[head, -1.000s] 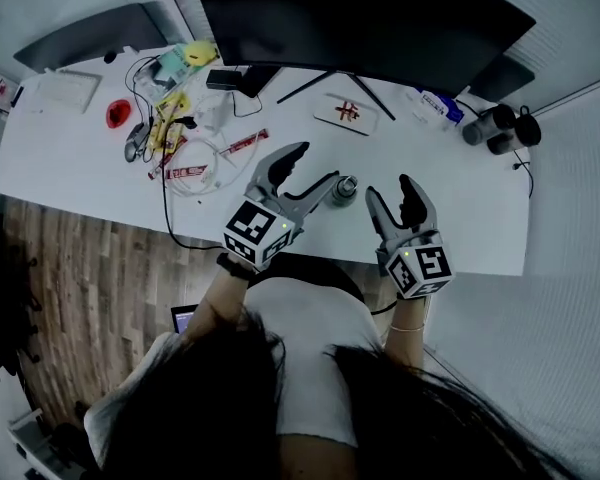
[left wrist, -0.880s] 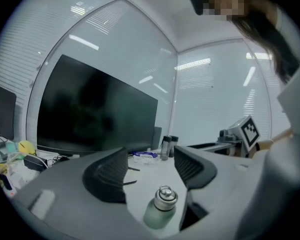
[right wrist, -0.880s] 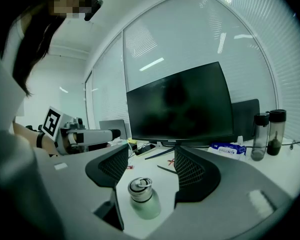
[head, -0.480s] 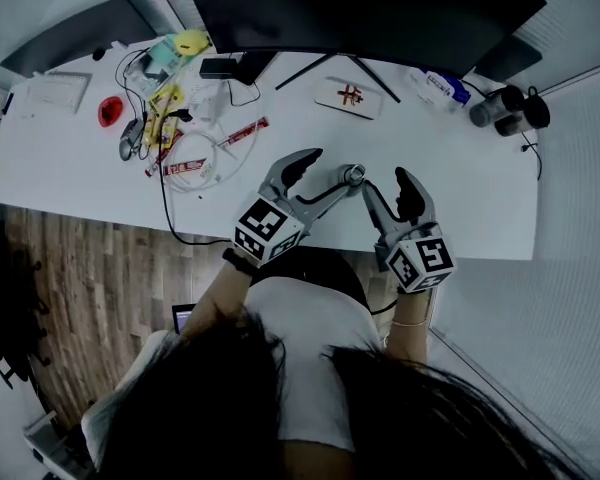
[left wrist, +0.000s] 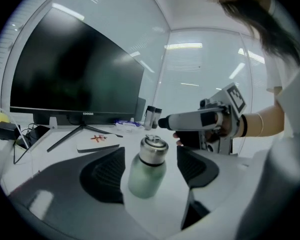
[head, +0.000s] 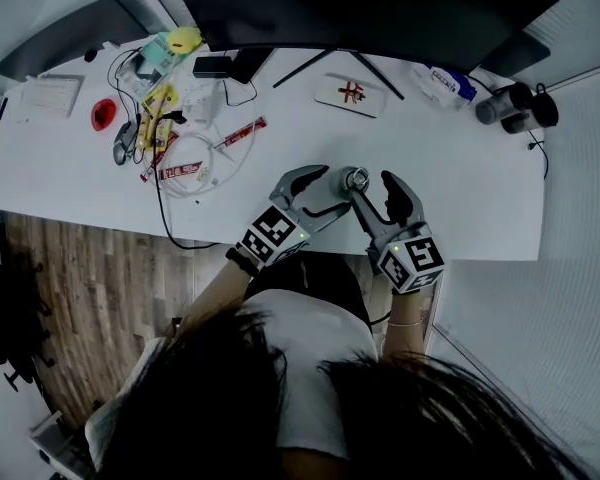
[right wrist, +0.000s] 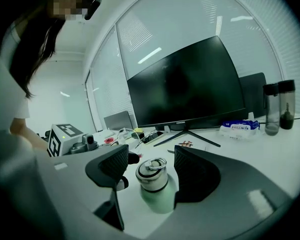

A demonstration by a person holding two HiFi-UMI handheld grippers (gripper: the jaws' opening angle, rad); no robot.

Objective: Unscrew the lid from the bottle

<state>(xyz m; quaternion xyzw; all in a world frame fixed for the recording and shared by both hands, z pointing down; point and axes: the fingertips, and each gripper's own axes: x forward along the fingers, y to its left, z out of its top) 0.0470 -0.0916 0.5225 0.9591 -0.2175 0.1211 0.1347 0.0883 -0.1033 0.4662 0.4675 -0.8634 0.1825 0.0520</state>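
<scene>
A pale green bottle [head: 354, 182] with a metal lid [left wrist: 153, 148] and a ring handle stands upright on the white table [head: 460, 208], near its front edge. My left gripper [head: 332, 188] comes at it from the left. Its jaws have just been opening, and the bottle's body [left wrist: 146, 176] stands between the pads with a gap on each side. From the right, my right gripper [head: 376, 186] straddles the bottle's top. In the right gripper view the lid [right wrist: 152, 173] sits between the dark pads [right wrist: 194, 171] and neither one touches it. Both grippers point roughly level.
A large dark monitor [head: 360, 8] on a stand fills the back of the table. Cables, packets and a red disc [head: 103, 114] lie at the left. A white card [head: 350, 95] sits mid-back, and two dark cylinders [head: 510, 108] stand back right.
Both grippers have come down and closed in on the bottle from either side. The left jaws stand wider than before. The bottle has not moved.
</scene>
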